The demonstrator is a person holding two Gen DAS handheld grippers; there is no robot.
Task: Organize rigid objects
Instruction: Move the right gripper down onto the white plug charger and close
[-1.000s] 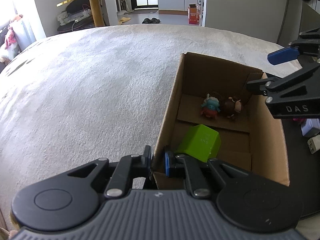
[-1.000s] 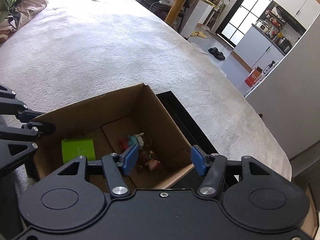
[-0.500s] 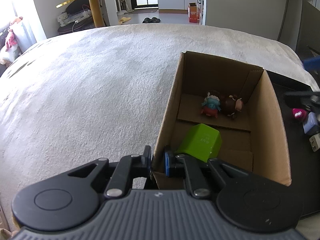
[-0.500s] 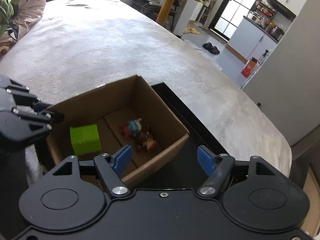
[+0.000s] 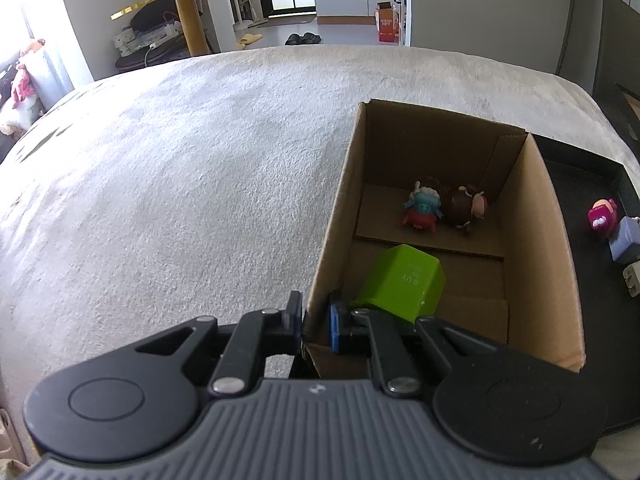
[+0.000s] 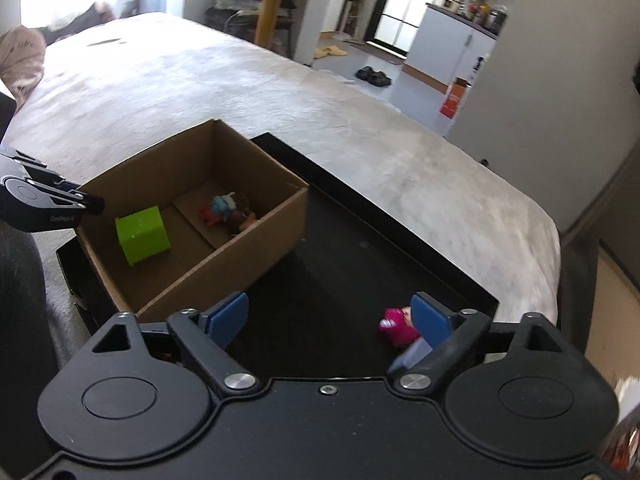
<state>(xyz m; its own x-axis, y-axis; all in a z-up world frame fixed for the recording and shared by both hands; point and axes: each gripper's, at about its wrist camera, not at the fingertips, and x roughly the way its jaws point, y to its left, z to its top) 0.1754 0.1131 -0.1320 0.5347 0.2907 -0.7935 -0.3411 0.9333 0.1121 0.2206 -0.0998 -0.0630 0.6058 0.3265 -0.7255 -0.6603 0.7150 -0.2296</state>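
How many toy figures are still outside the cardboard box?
1 clearly: the pink figure lies on the black tray, beside the right claw. Others may be hidden behind the claw.

Cardboard box [image 6: 224,256]: open-topped, on black tray. Contents: green cube [image 6: 142,235], tilted; blue-red figurine [image 5: 423,210] touching brown figurine [image 5: 464,209]. Outside lay a pink figurine [image 6: 397,327].

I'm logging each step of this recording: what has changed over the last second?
The right gripper, open, pulled back from over the cardboard box toward the pink toy on the black tray. The left gripper stays clamped on the box wall; the green cube and figurines are unmoved.
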